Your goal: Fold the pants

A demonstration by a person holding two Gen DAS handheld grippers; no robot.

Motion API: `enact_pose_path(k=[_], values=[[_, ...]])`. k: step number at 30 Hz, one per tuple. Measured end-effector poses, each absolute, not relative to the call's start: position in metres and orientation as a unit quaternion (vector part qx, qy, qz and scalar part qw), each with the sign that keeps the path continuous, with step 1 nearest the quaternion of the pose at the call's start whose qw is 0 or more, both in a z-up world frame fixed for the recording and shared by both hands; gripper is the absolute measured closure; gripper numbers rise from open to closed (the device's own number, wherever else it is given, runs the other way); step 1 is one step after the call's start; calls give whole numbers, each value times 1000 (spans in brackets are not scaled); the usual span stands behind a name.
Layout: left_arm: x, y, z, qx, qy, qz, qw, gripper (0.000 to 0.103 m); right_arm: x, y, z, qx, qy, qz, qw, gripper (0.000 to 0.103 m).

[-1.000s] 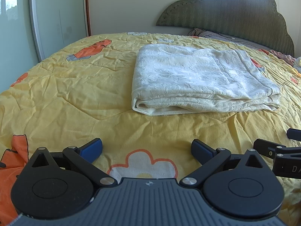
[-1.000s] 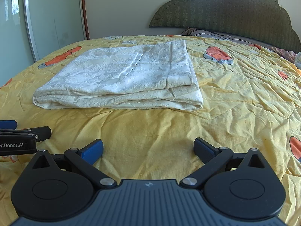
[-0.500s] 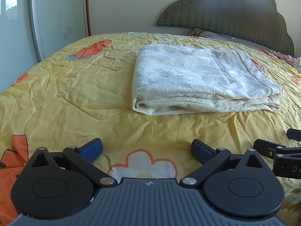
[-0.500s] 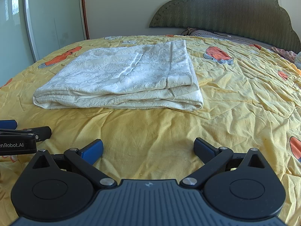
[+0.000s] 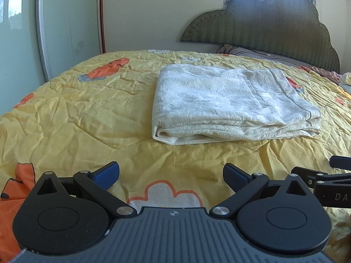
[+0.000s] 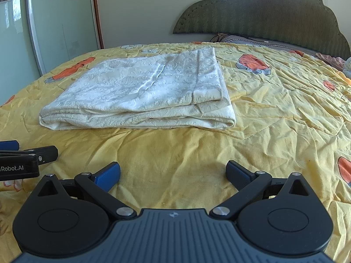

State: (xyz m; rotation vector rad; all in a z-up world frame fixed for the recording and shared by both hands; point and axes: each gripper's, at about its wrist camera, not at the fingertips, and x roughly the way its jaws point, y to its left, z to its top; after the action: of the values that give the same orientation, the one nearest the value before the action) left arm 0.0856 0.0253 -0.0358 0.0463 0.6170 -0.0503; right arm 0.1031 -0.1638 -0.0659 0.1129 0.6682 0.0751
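While both tongs [image 5: 171,175] [image 6: 173,174] gape empty, pants [image 5: 232,105] lie seemingly folded.

1. The pants [image 5: 232,107] were cream-white with a faint embossed floral texture.
2. The quilt [image 5: 76,118] under them was yellow, printed with orange shapes and a white flower outlined in orange.
3. My left gripper [image 5: 171,175] had blue pads on black arms, over a ribbed dark grey body.
4. My right gripper [image 6: 173,174] wore the same blue, black and grey.
5. The headboard [image 6: 263,15] was dull olive green with a zigzag weave.
6. The wardrobe door [image 6: 63,22] was pale green glass with flower decals.
7. The wall [image 5: 142,22] was off-white.
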Motion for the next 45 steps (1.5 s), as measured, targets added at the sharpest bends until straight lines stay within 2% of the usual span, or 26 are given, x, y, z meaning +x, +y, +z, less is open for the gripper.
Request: enact_pose_path(k=[45], values=[[95, 29, -42, 18, 338, -13, 941, 0, 103, -162, -67, 49, 328, 33, 943, 0]])
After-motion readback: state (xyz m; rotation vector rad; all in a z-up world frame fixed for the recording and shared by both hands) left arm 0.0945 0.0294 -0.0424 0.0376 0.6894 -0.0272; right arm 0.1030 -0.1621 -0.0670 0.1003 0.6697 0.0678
